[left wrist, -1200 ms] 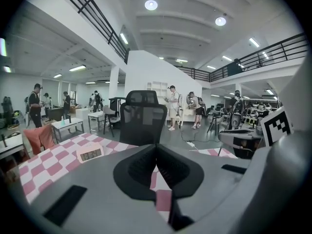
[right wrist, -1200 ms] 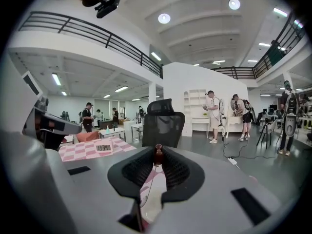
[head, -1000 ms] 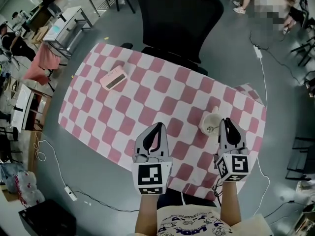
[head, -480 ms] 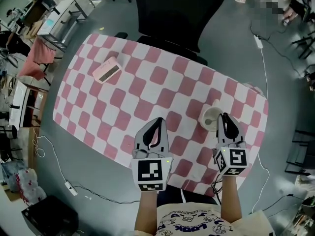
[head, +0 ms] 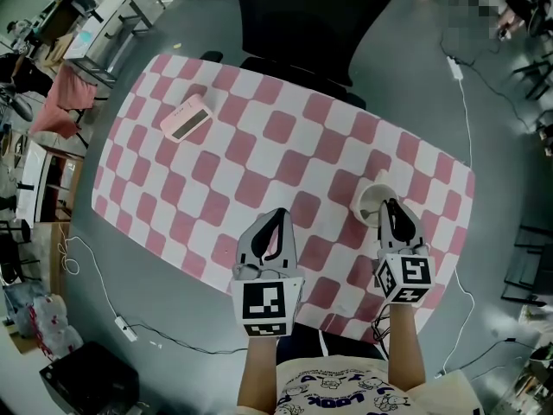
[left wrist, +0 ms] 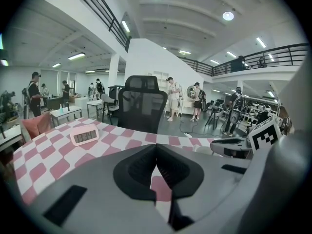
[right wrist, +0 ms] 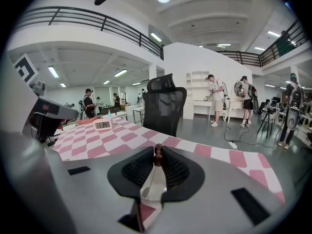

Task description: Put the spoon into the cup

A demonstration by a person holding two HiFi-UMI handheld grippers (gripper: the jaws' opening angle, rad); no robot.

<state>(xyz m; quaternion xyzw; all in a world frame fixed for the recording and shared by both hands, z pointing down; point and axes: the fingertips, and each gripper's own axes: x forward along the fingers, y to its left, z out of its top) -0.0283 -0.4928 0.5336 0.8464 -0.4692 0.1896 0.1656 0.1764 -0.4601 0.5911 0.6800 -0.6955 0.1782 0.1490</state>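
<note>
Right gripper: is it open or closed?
Shut. In the right gripper view, the right gripper pinches the spoon by its brown handle end between the jaw tips.

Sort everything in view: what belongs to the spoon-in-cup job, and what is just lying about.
Job: spoon, gripped in the right gripper's jaws; cup.
Lying about: digital clock; office chair; left gripper, shut and empty.
</note>
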